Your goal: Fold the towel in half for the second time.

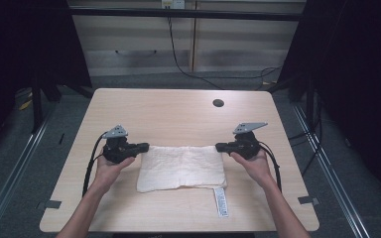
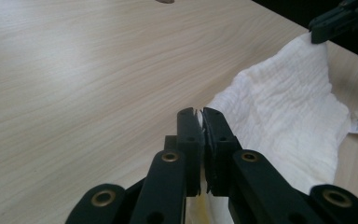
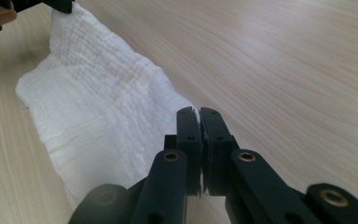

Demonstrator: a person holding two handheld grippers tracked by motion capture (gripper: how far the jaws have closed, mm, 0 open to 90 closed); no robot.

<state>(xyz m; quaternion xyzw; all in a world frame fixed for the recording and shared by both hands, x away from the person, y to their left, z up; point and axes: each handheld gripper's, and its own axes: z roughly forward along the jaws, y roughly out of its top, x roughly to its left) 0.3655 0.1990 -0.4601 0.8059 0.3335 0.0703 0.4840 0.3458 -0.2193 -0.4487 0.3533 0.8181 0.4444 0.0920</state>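
Two hand-held grippers [image 1: 141,147] [image 1: 222,147], one towel [image 1: 181,167]

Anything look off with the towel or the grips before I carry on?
Nothing damaged or spilled. The white towel lies folded, each far corner pinched by the left gripper and right gripper. Its care label sticks out over the near edge, and that edge runs slightly askew.

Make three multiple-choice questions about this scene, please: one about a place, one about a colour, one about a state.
1. Where does the care label lie?
A. at the towel's near edge
B. beside the table's hole
C. under the left gripper

2. What colour is the towel?
A. blue
B. white
C. grey

3. How are both grippers?
A. wide open
B. lying loose on the table
C. shut on a towel corner

Answers: 1 A, it sticks out toward the person. 2 B, white cloth. 3 C, left gripper and right gripper pinch cloth.
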